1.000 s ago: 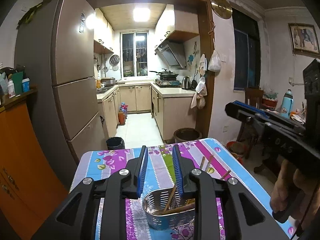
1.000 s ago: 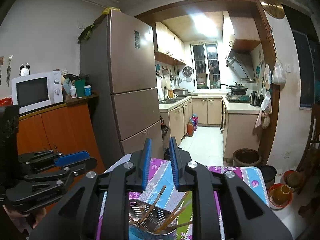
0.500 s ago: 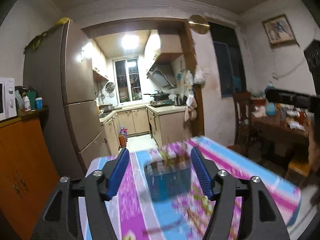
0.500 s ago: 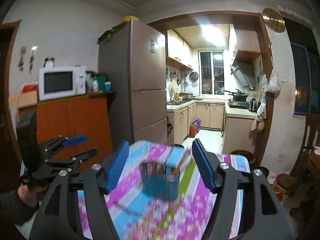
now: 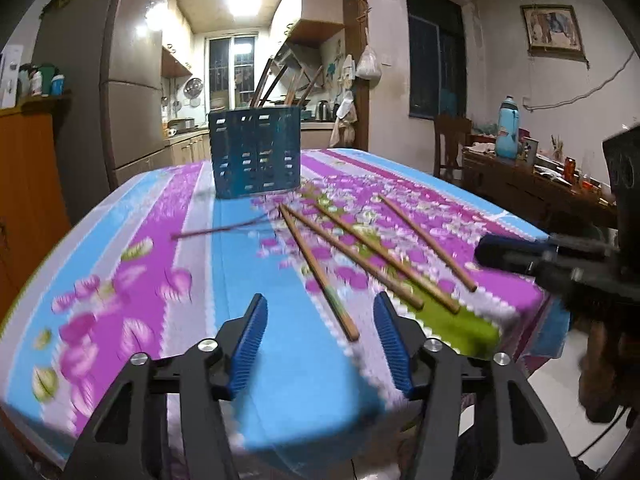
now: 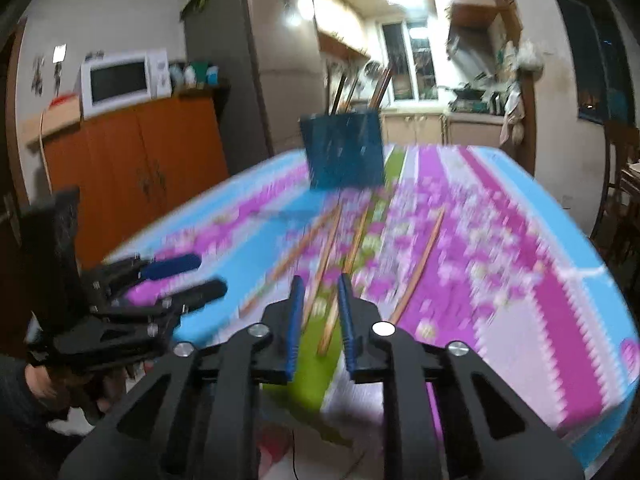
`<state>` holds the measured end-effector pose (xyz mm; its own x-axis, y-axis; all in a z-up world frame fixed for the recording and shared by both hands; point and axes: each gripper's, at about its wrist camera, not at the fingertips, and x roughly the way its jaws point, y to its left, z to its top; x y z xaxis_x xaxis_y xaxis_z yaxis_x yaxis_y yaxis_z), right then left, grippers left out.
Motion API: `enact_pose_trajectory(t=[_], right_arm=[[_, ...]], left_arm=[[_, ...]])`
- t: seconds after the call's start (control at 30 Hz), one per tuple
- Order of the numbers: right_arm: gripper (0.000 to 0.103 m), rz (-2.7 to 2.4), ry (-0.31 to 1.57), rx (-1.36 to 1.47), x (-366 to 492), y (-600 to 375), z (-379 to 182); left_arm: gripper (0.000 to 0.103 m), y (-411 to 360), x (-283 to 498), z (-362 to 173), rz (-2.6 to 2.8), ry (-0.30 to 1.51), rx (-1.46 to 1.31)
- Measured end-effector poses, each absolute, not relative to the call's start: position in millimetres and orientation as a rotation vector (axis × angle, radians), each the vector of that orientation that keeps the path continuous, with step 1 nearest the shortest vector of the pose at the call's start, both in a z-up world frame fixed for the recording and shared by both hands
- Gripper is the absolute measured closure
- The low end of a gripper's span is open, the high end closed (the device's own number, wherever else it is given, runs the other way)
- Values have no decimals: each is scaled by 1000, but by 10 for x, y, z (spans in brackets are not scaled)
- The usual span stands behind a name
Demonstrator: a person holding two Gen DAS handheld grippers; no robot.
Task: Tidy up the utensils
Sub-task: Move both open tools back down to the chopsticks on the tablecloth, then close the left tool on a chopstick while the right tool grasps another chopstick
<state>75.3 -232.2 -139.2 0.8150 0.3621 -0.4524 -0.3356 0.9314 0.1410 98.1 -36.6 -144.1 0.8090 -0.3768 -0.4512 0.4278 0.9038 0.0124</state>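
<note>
Slim wooden chopsticks (image 5: 318, 272) on the floral cloth (image 5: 240, 280); left tongs (image 5: 320, 318) released, right tongs (image 6: 319, 300) narrowed (gripping nothing).

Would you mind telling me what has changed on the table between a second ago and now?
Both grippers have dropped from above the holder to near table level. The left gripper opened and has just been closing slightly, nothing between its jaws; the right gripper opened, then narrowed, gripping nothing. The holder, the loose chopsticks and the tablecloth appear unmoved.

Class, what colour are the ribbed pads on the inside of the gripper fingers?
Blue; the left gripper's ribbed finger pads show it best in the left wrist view.
</note>
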Motion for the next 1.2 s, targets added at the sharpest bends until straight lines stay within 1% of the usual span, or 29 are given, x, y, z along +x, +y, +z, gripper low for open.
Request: enact_pose_trajectory(t=[0.07,0.3,0.4,0.47,0.63,0.8,0.83,0.87,0.9,0.93,1.2], right_arm=[[89,375,507,64,764,-2314,-1499],[89,347,499,47,731,-2287,-1672],[89,336,500,37,744,-2258,-1701],[89,327,503,30,754,-2236,-1717],[89,311,495,32,753,-2212,-1721],[91,300,483,46,762,-2213,-1732],[92,296,482,53,765,-2220,-1732],[93,295,481,56,767,-2225,-1733],[94,291,481,56,770,-2231,-1734],[95,293,481,54,774,-2232,-1735],[94,300,487,18,786,-2211,-1722]], left_arm=[[54,-384,1002,-1506,-422,453,112],[56,-506,917,-1582,-422,414,168],[63,-557,930,-1622,-418,422,178],[70,-577,948,-1644,-412,425,182],[73,-637,970,-1688,-410,427,192],[80,-696,932,-1743,-405,400,217],[83,-695,933,-1755,-408,398,215],[88,-694,934,-1758,-407,397,212],[90,-689,942,-1761,-403,397,207],[91,-680,947,-1762,-401,397,203],[91,-657,988,-1777,-376,389,194]])
